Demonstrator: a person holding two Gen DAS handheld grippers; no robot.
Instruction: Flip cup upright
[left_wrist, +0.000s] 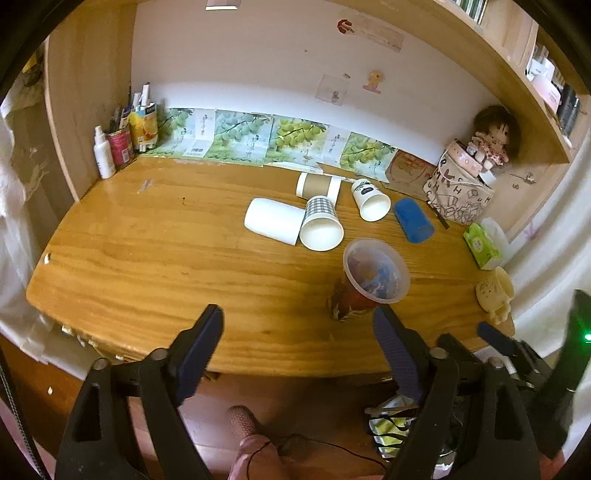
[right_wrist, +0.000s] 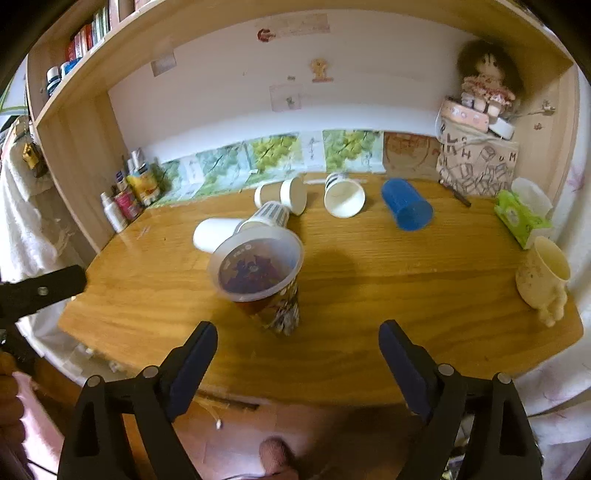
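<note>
1. Wooden desk top with a warm grain filled both views, its front edge closest to the cameras.
2. Nearest of all, the left gripper had its two black fingers spread wide apart with nothing between them, poised over the desk's front edge.
3. The right gripper likewise stood wide apart and held nothing.
4. Just beyond the fingertips stood the clear-rimmed plastic cup with a red and dark printed sleeve, upright on the desk with its mouth upward, apart from both grippers.
5. Near the desk's right edge stood a cream ceramic mug with small feet.
6. Farther back lay a smooth white tumbler on its side, touching a grey-checked paper cup, also lying down.
7. Behind them lay a brown-sleeved paper cup, a white paper cup with a leaf print and a blue plastic tumbler, all on their sides.
8. Against the back wall leaned grape-printed cartons.
</note>
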